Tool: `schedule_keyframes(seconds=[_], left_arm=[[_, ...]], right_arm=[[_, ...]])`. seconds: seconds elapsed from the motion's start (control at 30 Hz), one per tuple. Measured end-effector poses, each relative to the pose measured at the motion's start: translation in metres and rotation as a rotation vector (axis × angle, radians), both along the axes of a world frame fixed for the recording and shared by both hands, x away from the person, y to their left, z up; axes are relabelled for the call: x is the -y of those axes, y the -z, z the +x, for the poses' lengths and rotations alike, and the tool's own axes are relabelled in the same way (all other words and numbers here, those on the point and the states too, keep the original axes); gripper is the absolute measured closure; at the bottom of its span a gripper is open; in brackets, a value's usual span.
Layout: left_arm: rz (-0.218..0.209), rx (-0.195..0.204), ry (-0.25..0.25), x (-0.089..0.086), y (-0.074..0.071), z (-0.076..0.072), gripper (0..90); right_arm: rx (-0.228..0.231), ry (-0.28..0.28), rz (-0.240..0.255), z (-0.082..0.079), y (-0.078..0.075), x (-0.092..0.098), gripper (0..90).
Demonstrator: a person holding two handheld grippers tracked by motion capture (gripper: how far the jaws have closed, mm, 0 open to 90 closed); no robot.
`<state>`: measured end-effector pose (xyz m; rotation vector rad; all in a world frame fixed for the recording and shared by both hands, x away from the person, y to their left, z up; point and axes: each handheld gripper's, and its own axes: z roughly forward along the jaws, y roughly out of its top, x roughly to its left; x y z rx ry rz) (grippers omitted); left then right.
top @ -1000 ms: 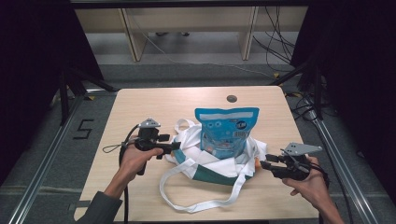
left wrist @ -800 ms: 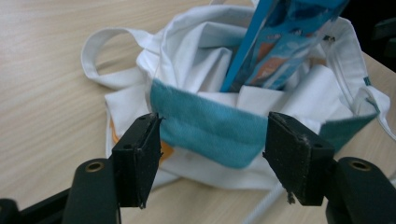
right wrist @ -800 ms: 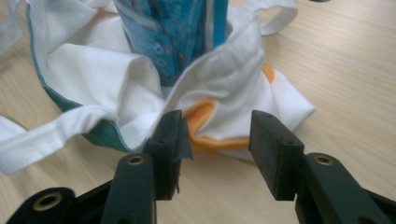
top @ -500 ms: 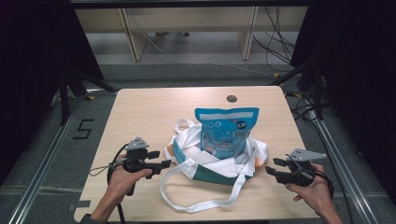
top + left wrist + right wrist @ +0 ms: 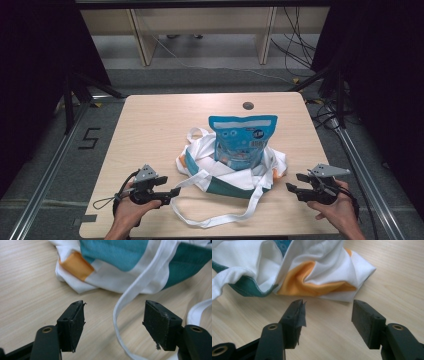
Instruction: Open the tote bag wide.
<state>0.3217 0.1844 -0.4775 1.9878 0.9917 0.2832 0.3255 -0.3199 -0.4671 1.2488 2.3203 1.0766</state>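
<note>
A white cloth bag (image 5: 227, 176) with teal and orange patches lies crumpled mid-table, and a blue snack pouch (image 5: 241, 137) stands upright in it. A long white strap (image 5: 212, 220) loops toward the near edge. My left gripper (image 5: 172, 191) rests low at the front left, pointing at the bag (image 5: 117, 267). Its jaws have just been opening, and the strap (image 5: 125, 302) lies loose on the table between them, untouched. My right gripper (image 5: 294, 186) sits at the front right, facing the bag's orange corner (image 5: 312, 285). Its jaws have also just been opening, with nothing between them.
The wooden table (image 5: 160, 125) has a round cable hole (image 5: 248, 105) near its far edge. Metal rails run along both sides on the floor, with a "5" marking (image 5: 89, 138) at the left. Shelf legs and cables stand beyond the table.
My left gripper has drawn back from the bag's left side toward the near edge. The right gripper's jaws have spread wider and it has sunk slightly.
</note>
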Motion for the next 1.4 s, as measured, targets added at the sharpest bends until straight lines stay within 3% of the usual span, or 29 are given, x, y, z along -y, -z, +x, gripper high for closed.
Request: schedule_keyframes(seconds=[0.13, 0.17, 0.23, 0.27, 0.3, 0.33, 0.37, 0.47, 0.5, 0.53, 0.57, 0.6, 0.67, 0.7, 0.8, 0.9, 0.93, 1.03, 1.13, 1.2, 1.4], left_arm=[[0.027, 0.004, 0.005, -0.001, 0.006, -0.012, 30.7], [0.017, 0.018, 0.003, -0.001, 0.007, -0.015, 30.5], [0.023, 0.009, 0.001, -0.003, 0.009, -0.021, 30.2], [-0.005, 0.010, -0.020, -0.001, 0.011, -0.025, 30.0], [0.032, 0.018, 0.008, -0.004, 0.011, -0.026, 29.9], [0.002, 0.011, -0.016, -0.003, 0.012, -0.029, 29.8], [0.035, 0.009, -0.009, -0.005, 0.012, -0.030, 29.8], [0.012, 0.029, -0.035, -0.007, 0.016, -0.035, 29.5], [0.038, 0.028, -0.028, -0.008, 0.016, -0.035, 29.5], [0.036, 0.028, -0.041, -0.007, 0.019, -0.037, 29.3], [0.076, 0.021, -0.020, -0.009, 0.018, -0.038, 29.3], [0.085, 0.022, -0.018, -0.008, 0.020, -0.039, 29.3], [0.090, 0.009, -0.026, -0.005, 0.024, -0.041, 29.0], [0.082, 0.007, -0.021, -0.003, 0.025, -0.042, 29.0], [0.101, 0.011, 0.004, -0.001, 0.026, -0.043, 28.2], [0.095, 0.008, -0.016, 0.000, 0.027, -0.043, 27.7], [0.115, 0.017, 0.002, -0.002, 0.026, -0.042, 27.5], [0.118, 0.037, 0.002, -0.002, 0.027, -0.040, 26.6], [0.094, 0.004, -0.015, -0.001, 0.028, -0.041, 25.7], [0.119, 0.012, -0.002, -0.003, 0.026, -0.041, 25.4], [0.103, -0.001, -0.025, -0.003, 0.027, -0.041, 24.8]], right_arm=[[0.006, -0.008, -0.001, -0.006, 0.005, 0.000, 41.7], [-0.005, -0.004, -0.007, -0.009, 0.005, -0.001, 40.8], [-0.003, 0.003, -0.016, -0.013, 0.007, -0.001, 39.6], [-0.008, 0.002, -0.026, -0.015, 0.008, 0.000, 39.1], [-0.009, -0.004, -0.027, -0.016, 0.009, 0.001, 39.0], [-0.010, 0.000, -0.012, -0.017, 0.010, 0.001, 39.0], [-0.024, 0.007, 0.003, -0.020, 0.012, 0.000, 38.8], [-0.025, -0.004, -0.014, -0.024, 0.016, 0.002, 38.3], [-0.033, 0.004, -0.019, -0.027, 0.017, 0.001, 38.1], [-0.034, 0.000, -0.018, -0.029, 0.019, 0.001, 38.0], [-0.028, 0.001, -0.030, -0.031, 0.019, 0.001, 37.9], [-0.046, -0.001, -0.031, -0.033, 0.019, 0.000, 37.8], [-0.019, -0.022, -0.052, -0.036, 0.021, 0.001, 37.6], [-0.039, -0.001, -0.043, -0.040, 0.022, 0.000, 37.3], [-0.012, -0.029, -0.067, -0.041, 0.025, 0.001, 36.5], [-0.049, -0.016, -0.062, -0.045, 0.028, 0.000, 35.3], [-0.055, -0.011, -0.056, -0.045, 0.028, -0.001, 34.9], [-0.029, -0.035, -0.072, -0.044, 0.029, 0.002, 32.8], [-0.061, -0.038, -0.066, -0.043, 0.029, 0.003, 29.9], [-0.039, -0.011, -0.073, -0.044, 0.030, 0.002, 29.0], [-0.056, 0.020, -0.051, -0.045, 0.030, 0.002, 28.4]])
